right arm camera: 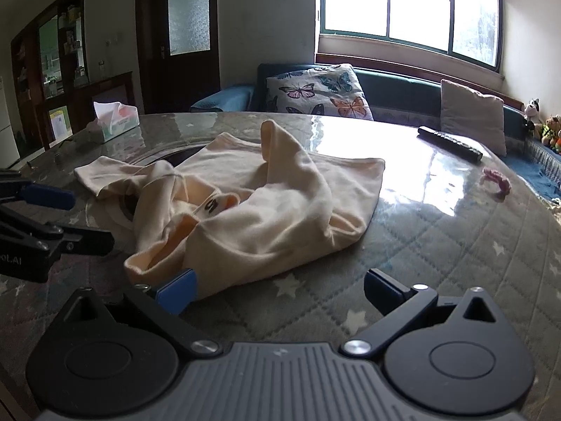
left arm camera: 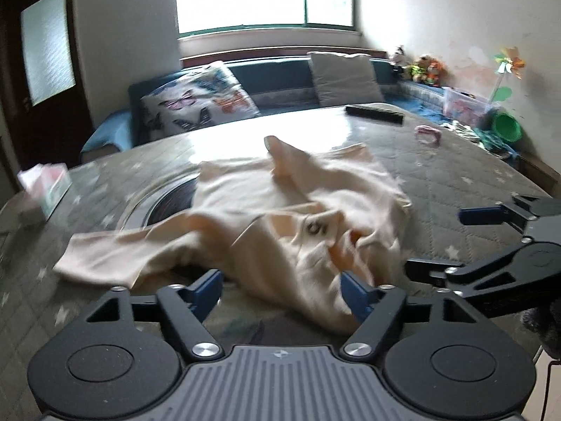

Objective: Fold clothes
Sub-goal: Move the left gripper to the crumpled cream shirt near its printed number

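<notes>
Cream shirt [right arm camera: 245, 207] crumpled mid-worktop [right arm camera: 438, 245] — near hem between left gripper [left arm camera: 282, 291] fingers, parted, not pinching; right gripper [right arm camera: 277, 289] fingers wide, one blue pad touching the cloth's edge

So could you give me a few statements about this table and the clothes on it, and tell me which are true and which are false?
1. The cream garment lies crumpled, not folded. True.
2. The right gripper has its fingers clamped on the garment. False: the fingers stand wide apart, and only the near edge of the cloth lies by one of them.
3. A tissue box stands on the table. True.
4. The remote control lies on top of the garment. False: it lies apart, far across the table.
5. The left gripper holds a pillow. False: its fingers are open at the garment's near edge.
</notes>
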The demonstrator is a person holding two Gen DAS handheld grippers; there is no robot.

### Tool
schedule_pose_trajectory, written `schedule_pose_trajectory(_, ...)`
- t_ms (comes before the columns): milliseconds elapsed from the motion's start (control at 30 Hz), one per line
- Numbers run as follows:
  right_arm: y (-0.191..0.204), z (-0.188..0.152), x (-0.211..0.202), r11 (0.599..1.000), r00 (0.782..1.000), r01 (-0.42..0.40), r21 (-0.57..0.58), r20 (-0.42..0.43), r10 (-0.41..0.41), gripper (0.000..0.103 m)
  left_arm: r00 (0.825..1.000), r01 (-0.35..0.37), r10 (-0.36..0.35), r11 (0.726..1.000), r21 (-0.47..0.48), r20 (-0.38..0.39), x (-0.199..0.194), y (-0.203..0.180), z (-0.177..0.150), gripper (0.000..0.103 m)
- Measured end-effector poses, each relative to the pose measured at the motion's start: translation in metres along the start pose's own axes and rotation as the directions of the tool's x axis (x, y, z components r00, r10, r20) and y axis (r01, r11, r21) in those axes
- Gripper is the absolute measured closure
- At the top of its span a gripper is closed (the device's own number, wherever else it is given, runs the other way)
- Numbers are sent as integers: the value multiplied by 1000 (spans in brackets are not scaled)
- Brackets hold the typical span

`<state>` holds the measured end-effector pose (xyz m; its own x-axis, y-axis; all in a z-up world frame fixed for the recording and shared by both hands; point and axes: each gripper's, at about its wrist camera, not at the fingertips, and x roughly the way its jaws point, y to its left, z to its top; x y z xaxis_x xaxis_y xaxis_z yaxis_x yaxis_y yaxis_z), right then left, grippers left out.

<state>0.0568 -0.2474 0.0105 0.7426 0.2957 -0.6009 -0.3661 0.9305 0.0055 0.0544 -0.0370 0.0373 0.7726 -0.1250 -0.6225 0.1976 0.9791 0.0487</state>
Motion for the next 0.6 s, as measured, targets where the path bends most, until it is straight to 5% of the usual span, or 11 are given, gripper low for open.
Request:
schedule_pose_trajectory(233, -19, 22, 13, 1000, 1000, 12, 15, 7, -12, 4, 997, 76, -76, 993, 88, -4, 24, -12, 19, 54)
schedule_pose_trajectory(333, -29, 37, 21, 1000, 1000, 12, 18, 8, -12, 7, 992, 122, -121, 987, 103, -17, 36, -12, 23, 56)
schedule_pose_trajectory(600, -38, 76, 64, 1000, 1000, -1, -3, -14, 1, 14, 982, 187, -180, 975, 124, -64, 61, -7, 21, 90)
